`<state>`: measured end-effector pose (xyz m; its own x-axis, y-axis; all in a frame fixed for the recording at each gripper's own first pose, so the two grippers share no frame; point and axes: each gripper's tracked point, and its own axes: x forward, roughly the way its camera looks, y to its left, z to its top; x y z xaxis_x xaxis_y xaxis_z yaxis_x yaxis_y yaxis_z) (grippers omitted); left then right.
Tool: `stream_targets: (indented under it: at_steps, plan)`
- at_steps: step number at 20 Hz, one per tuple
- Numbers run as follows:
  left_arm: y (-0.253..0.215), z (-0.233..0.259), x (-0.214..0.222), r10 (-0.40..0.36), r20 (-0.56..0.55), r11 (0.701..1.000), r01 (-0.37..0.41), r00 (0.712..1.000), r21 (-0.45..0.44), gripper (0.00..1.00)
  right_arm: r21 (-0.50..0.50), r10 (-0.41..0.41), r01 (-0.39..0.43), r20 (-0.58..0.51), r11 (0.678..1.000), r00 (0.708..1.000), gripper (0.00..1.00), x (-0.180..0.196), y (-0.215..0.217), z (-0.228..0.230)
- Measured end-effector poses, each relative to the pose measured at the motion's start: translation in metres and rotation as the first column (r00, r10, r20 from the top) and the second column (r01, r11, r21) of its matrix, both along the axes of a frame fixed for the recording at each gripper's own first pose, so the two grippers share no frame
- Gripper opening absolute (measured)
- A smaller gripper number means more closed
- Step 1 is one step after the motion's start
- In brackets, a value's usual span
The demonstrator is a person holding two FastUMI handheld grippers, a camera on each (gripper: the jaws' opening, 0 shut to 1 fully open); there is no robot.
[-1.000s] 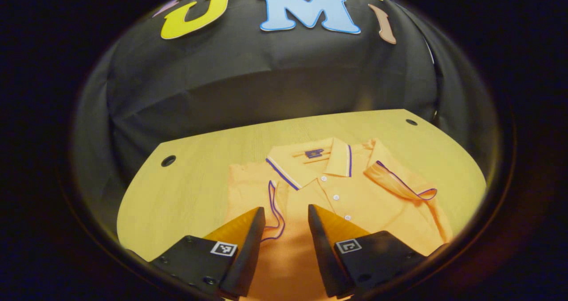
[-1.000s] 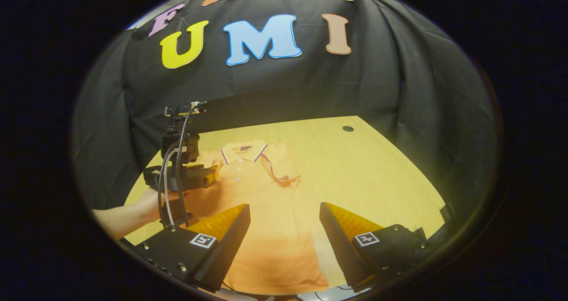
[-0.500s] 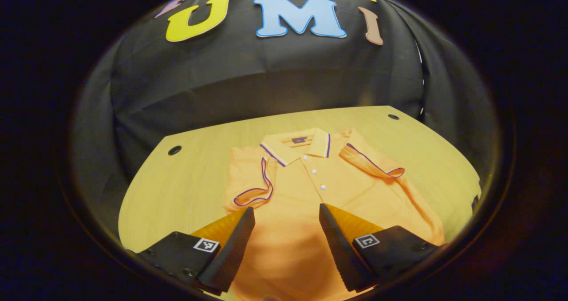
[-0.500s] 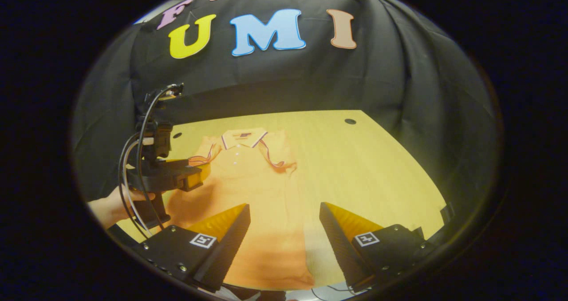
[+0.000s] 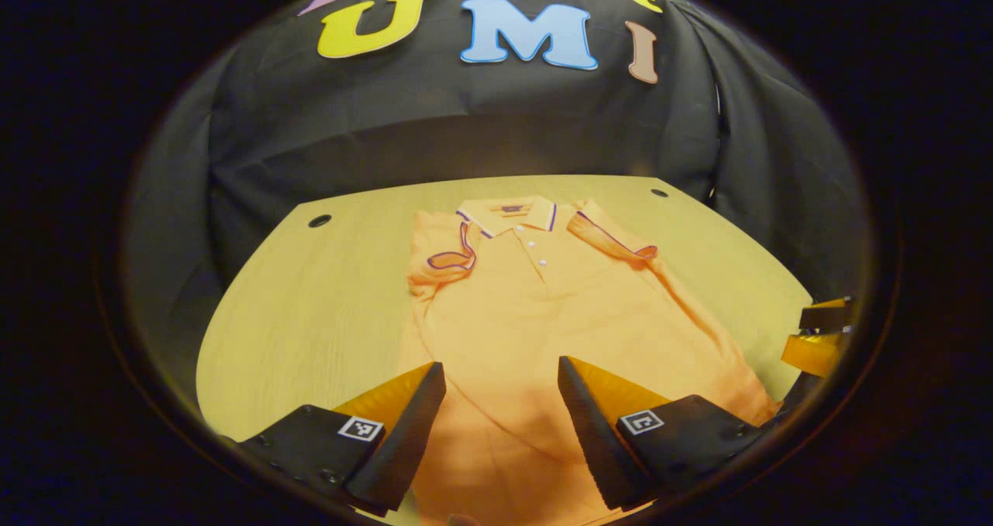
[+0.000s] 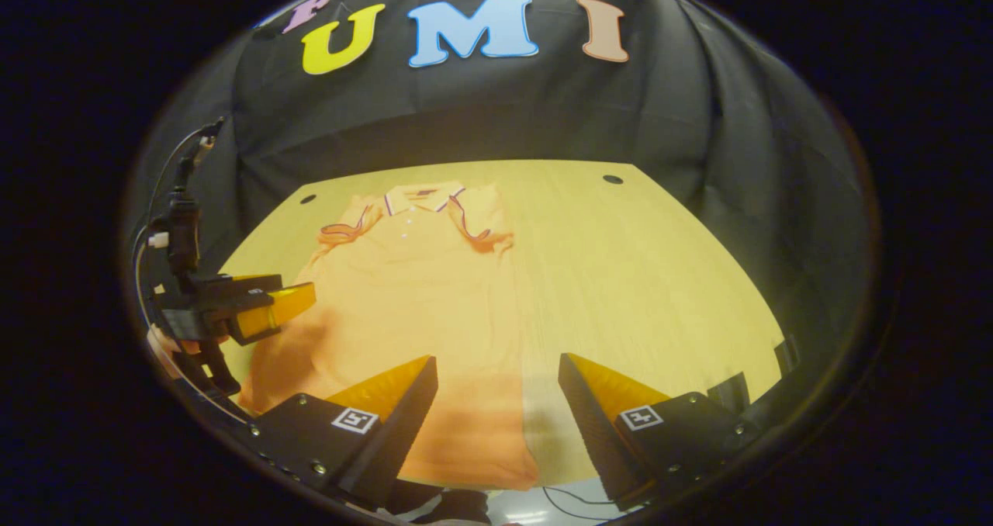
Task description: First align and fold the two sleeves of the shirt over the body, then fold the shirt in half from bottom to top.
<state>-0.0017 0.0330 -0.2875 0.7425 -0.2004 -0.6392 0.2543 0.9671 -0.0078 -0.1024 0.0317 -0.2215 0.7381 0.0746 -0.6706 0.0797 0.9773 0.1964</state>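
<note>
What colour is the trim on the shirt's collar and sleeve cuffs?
Purple piping, with a white band, on the orange shirt; clearest on the collar in the left gripper view.

Bare wood is seen on both sides of the shirt [image 5: 543,309]: a wide strip of table [image 5: 310,309] on its left in the left gripper view, and a still wider one [image 6: 644,278] on its right in the right gripper view. Nothing but the shirt is seen lying on the tabletop. The far edge is closed off by the black cloth wall [image 6: 496,115]. Both grippers are held apart with their fingers spread over the shirt's lower part: the left gripper [image 6: 291,297] at its left edge, the right gripper [image 6: 496,402] over the hem, with open room between them
</note>
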Motion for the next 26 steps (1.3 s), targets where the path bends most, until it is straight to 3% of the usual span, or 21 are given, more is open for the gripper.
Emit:
stream_targets:
  at_steps: [2,3,13,26]
  plan:
    - [0.011,-0.004,-0.014,0.008,-0.017,1.000,-0.008,1.000,0.014,0.95,-0.004,0.009,-0.009,-0.018,1.000,1.000,0.97,-0.005,0.001,-0.008]
    - [0.016,-0.004,-0.019,0.016,-0.020,1.000,-0.016,1.000,0.018,0.99,-0.011,0.012,-0.012,-0.026,1.000,1.000,0.97,-0.007,0.001,-0.012]
    - [0.038,-0.005,-0.084,0.064,-0.077,0.998,-0.064,0.995,0.006,0.97,-0.015,0.062,-0.064,-0.096,0.998,0.993,0.97,-0.033,0.014,-0.037]
    - [0.043,-0.025,-0.157,0.057,-0.153,0.998,-0.061,0.987,-0.020,0.94,-0.004,0.110,-0.112,-0.149,0.994,0.983,0.97,-0.071,0.028,-0.064]
